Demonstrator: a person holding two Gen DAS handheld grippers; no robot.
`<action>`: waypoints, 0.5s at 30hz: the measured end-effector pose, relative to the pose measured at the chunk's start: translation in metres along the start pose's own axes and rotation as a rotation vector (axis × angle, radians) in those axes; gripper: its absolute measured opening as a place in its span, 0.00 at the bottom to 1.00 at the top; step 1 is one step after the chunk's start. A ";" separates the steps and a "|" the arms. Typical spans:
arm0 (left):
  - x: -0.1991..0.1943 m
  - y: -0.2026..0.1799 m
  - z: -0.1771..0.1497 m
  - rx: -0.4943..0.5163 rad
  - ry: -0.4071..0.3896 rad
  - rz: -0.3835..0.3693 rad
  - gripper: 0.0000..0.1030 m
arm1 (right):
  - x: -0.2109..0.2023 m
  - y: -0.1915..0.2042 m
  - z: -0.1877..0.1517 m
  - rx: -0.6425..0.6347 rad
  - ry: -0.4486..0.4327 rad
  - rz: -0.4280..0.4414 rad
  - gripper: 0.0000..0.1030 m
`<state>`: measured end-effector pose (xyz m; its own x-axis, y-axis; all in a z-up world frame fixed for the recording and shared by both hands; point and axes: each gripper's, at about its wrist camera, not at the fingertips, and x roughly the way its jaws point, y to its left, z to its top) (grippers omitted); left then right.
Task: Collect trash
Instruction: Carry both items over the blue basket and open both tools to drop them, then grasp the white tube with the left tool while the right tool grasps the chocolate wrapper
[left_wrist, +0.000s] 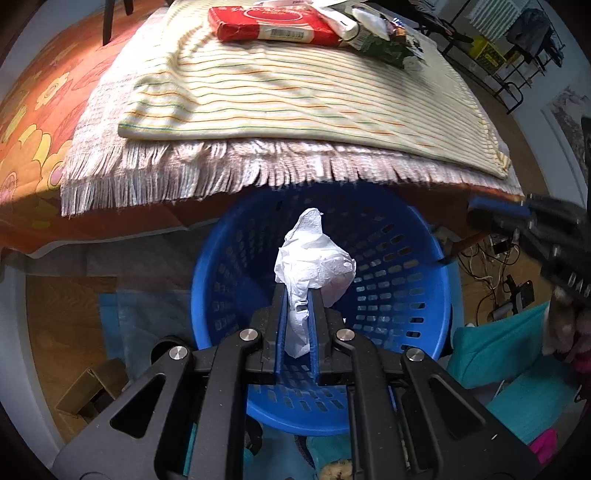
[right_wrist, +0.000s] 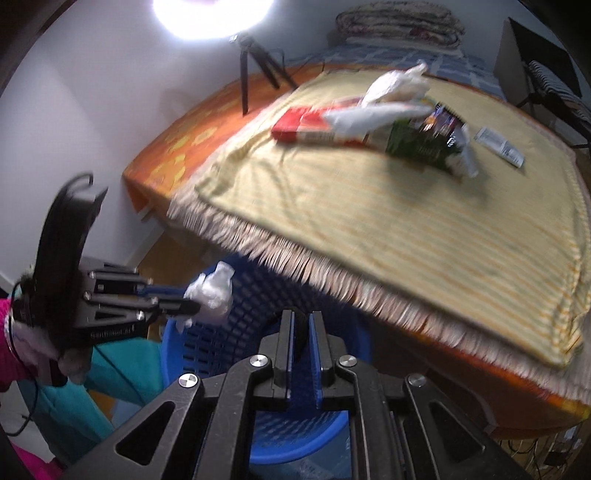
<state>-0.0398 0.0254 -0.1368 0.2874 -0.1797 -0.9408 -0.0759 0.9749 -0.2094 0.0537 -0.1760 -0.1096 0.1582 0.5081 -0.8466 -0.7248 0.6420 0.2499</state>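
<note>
My left gripper (left_wrist: 298, 295) is shut on a crumpled white tissue (left_wrist: 314, 258) and holds it over the open blue perforated basket (left_wrist: 406, 295) that stands on the floor under the table edge. The same gripper (right_wrist: 184, 301), tissue (right_wrist: 212, 291) and basket (right_wrist: 221, 350) show in the right wrist view. My right gripper (right_wrist: 301, 321) has its jaws close together with nothing between them, above the basket rim; it also shows at the right edge of the left wrist view (left_wrist: 480, 214). More trash lies on the table: a red packet (right_wrist: 303, 127), white crumpled plastic (right_wrist: 388, 99), a green wrapper (right_wrist: 421, 146) and a paper slip (right_wrist: 498, 146).
The table carries a striped yellow cloth (right_wrist: 406, 229) over a fringed mat (left_wrist: 184, 177) and an orange flowered cover (left_wrist: 33, 110). A tripod (right_wrist: 255, 62) with a bright lamp stands behind the table. A cardboard box (left_wrist: 92, 391) and cables (left_wrist: 491, 273) lie on the floor.
</note>
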 end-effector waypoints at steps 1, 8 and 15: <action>0.001 0.001 0.001 -0.002 0.001 0.003 0.11 | 0.003 0.001 -0.002 -0.002 0.010 0.004 0.08; 0.004 0.002 0.003 0.000 0.011 0.004 0.35 | 0.012 0.010 -0.006 -0.033 0.037 0.013 0.29; 0.002 0.001 0.009 -0.006 0.004 0.006 0.35 | 0.010 0.009 -0.006 -0.035 0.027 -0.018 0.66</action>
<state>-0.0303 0.0271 -0.1369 0.2836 -0.1743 -0.9430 -0.0837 0.9751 -0.2054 0.0446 -0.1685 -0.1191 0.1540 0.4809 -0.8631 -0.7450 0.6303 0.2183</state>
